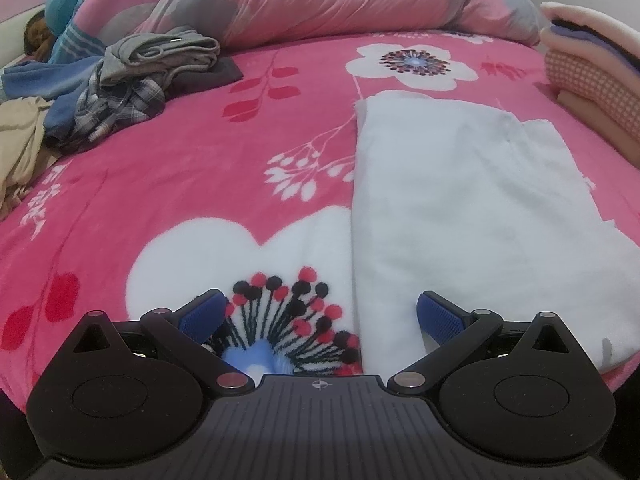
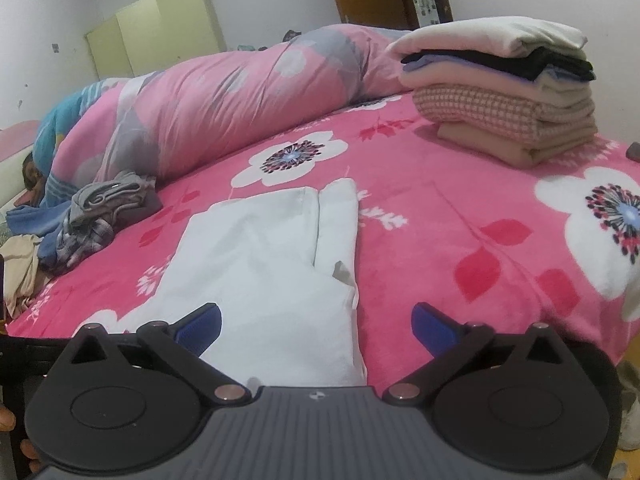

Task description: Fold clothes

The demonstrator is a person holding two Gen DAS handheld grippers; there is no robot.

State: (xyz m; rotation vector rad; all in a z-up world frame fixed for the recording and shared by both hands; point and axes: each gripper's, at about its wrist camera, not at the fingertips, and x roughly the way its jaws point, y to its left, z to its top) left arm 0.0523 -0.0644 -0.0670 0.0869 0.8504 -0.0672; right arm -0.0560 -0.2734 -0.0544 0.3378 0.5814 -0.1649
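Plain unlabelled white garment [image 1: 460, 208]

White cotton garment [image 1: 460, 208], folded lengthwise, flat, center-right of frame. Neat stack of folded clothes [image 2: 500, 92] upper right. Rumpled heap of unfolded grey, plaid, blue clothes [image 1: 120, 84] upper left.

No readable text, label, brand or number appeared in either view. The only sign was a small crosshair mark moulded on the ribbed housing of the left gripper [image 1: 320, 312]; a fainter mark at the same spot on the right gripper [image 2: 316, 320] was too blurred to make out.
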